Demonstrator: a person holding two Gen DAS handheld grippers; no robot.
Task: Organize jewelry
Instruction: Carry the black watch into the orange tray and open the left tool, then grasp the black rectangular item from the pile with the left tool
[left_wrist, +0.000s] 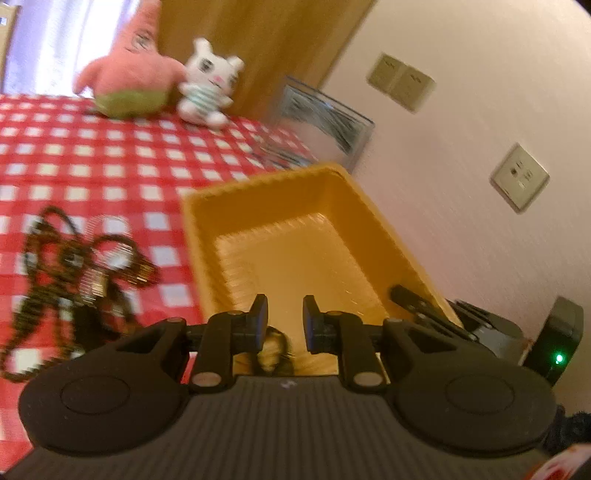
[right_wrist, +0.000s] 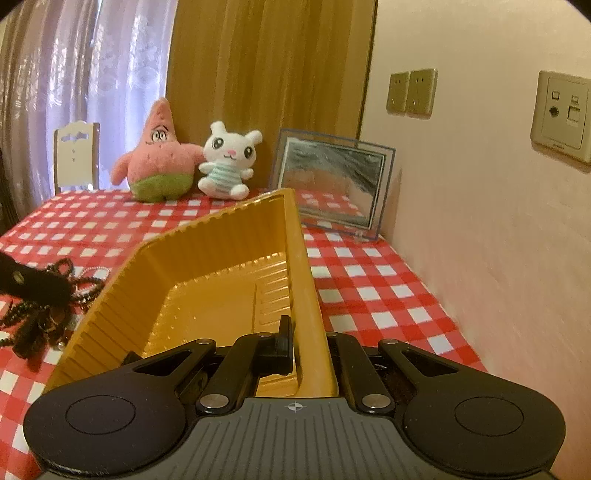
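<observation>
The right gripper pinches the near right wall of a yellow plastic tray, one finger inside the tray and the other hidden behind the wall, tipping the tray up so that its ribbed far edge lifts clear of the red-and-white checked tablecloth. The left gripper hangs over the near end of the same tray, its fingers parted by a narrow gap with nothing pressed between the pads; a dark loop of beaded cord shows blurred below and behind them, and whether it lies in the tray or hangs from the tool cannot be told. The tray's floor looks bare further in. To the left of the tray, a tangle of dark beaded necklaces lies on the cloth, with small pale beads mixed in; from the right wrist the same heap sits just beside the tray's left wall, partly behind the left tool's black finger. At the far edge of the table sit a pink star-shaped plush and a white bunny plush, touching side by side, and a glass picture frame leans near the wall on the right, below the wall sockets.
</observation>
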